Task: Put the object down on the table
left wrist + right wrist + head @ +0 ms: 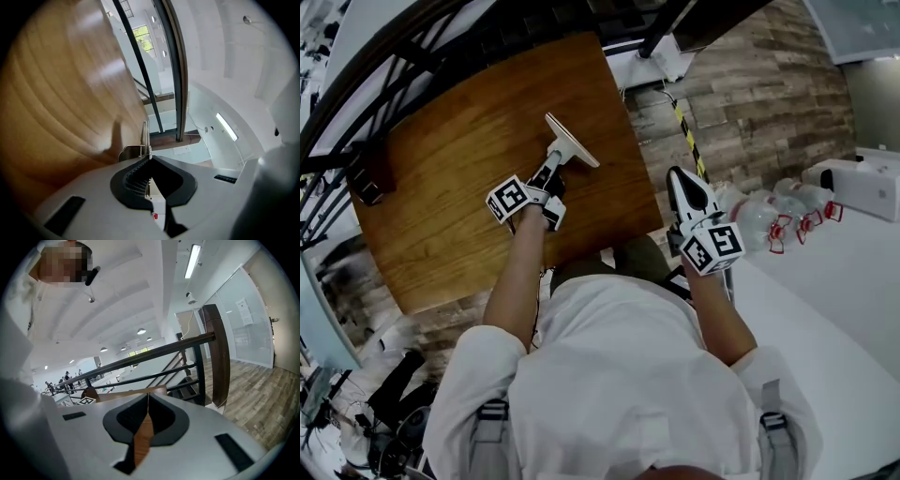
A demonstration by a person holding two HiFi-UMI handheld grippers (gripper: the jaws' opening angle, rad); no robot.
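Left gripper (555,157): I see it clamped on thin white object (573,142).
Right gripper (679,175): jaws together, empty.
Table (459,150): beneath left gripper.

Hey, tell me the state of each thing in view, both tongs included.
Left tongs: shut on the white flat tool.
White flat tool: gripped, over the wooden table, contact unclear.
Right tongs: shut, empty.
Bottles: on the white table, untouched.
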